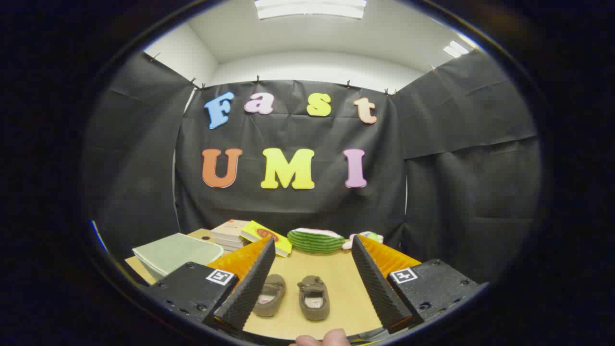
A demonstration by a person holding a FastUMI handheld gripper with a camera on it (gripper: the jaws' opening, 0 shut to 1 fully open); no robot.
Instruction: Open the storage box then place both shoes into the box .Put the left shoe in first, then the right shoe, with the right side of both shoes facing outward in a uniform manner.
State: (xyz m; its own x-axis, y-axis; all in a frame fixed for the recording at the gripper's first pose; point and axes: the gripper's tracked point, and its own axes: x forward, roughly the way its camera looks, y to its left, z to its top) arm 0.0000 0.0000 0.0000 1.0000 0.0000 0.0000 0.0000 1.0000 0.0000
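Note:
Two small brown shoes stand side by side on the wooden table, toes pointing away from me. The left shoe is partly hidden behind one finger; the right shoe lies in full sight. The storage box, pale green with its lid shut, sits on the table beyond and to the left of the fingers. My gripper hangs above the table, open wide, with both shoes seen in the gap between its fingers and nothing held.
At the table's far edge lie a stack of books, a yellow book, a watermelon-slice toy and a small pink-and-green toy. A person's fingertips show at the near table edge.

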